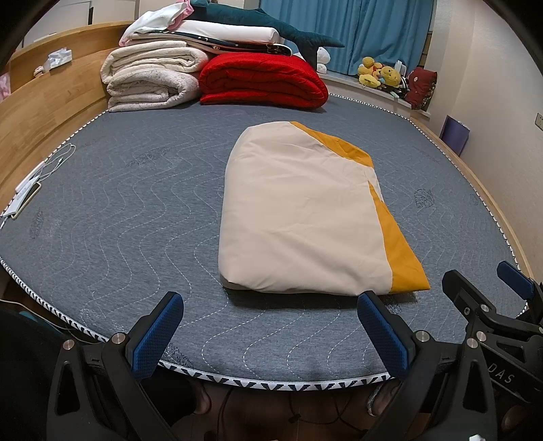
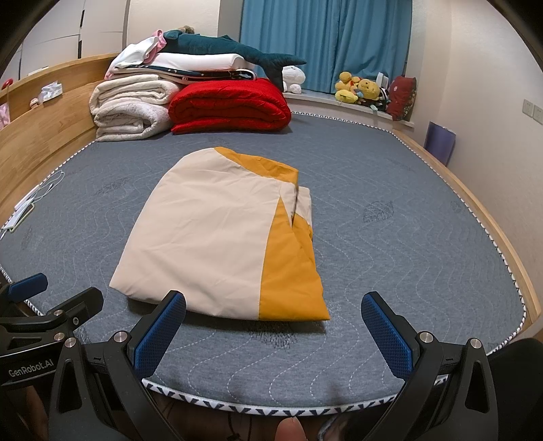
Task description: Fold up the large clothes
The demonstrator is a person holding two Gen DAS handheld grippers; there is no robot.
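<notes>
A large cream and mustard-yellow cloth [image 1: 305,217] lies folded into a thick rectangle on the grey quilted mattress [image 1: 135,220]; it also shows in the right wrist view [image 2: 210,237]. My left gripper [image 1: 271,325] is open and empty, hovering over the mattress's near edge just short of the cloth. My right gripper [image 2: 273,325] is open and empty at the same edge, its fingers straddling the cloth's near yellow corner from a short way back. The right gripper also shows at the right of the left wrist view [image 1: 488,285].
Folded cream blankets [image 1: 152,78], a red quilt [image 1: 264,81] and a teal plush shark [image 1: 264,23] are stacked at the far end. A wooden bed frame [image 1: 40,112] runs along the left. A phone and cables [image 1: 27,193] lie at the left edge. Plush toys [image 1: 376,73] sit on the sill.
</notes>
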